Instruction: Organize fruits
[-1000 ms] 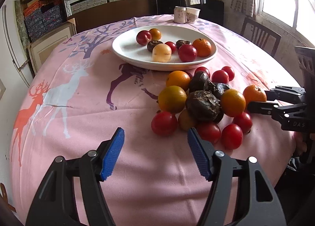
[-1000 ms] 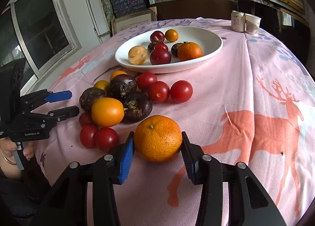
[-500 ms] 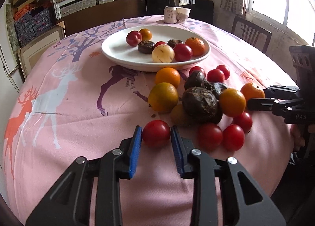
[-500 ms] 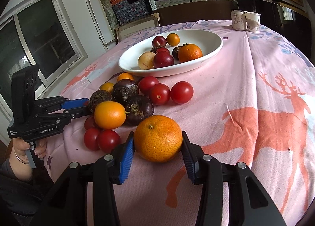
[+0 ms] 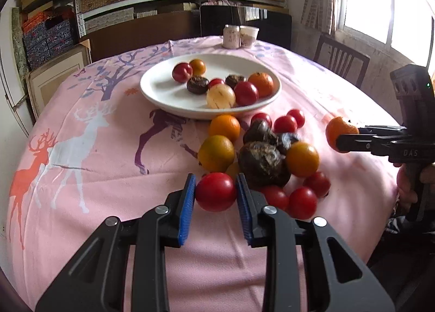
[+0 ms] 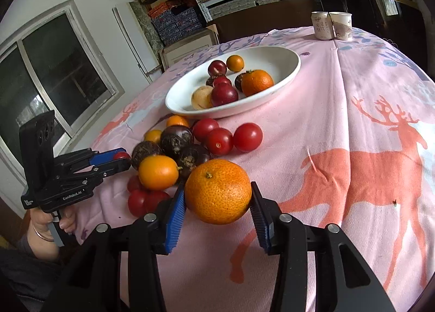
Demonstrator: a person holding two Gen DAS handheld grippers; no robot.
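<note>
Left wrist view: left gripper [image 5: 216,192] has just closed – blue pads clamped on a red tomato [image 5: 216,195] at the near edge of the fruit pile [image 5: 261,159], on the pink cloth [image 5: 108,176]. Plate [image 5: 163,99] beyond, partly filled. Tomato looks smooth, soft-skinned, light – likely bruises or slips if squeezed hard; hold across its widest middle.

Right wrist view: right gripper [image 6: 217,210] clamped on an orange [image 6: 218,191], apparently raised just clear of the cloth. Orange looks firmer, with a dimpled rind, so it should grip well at its equator.
</note>
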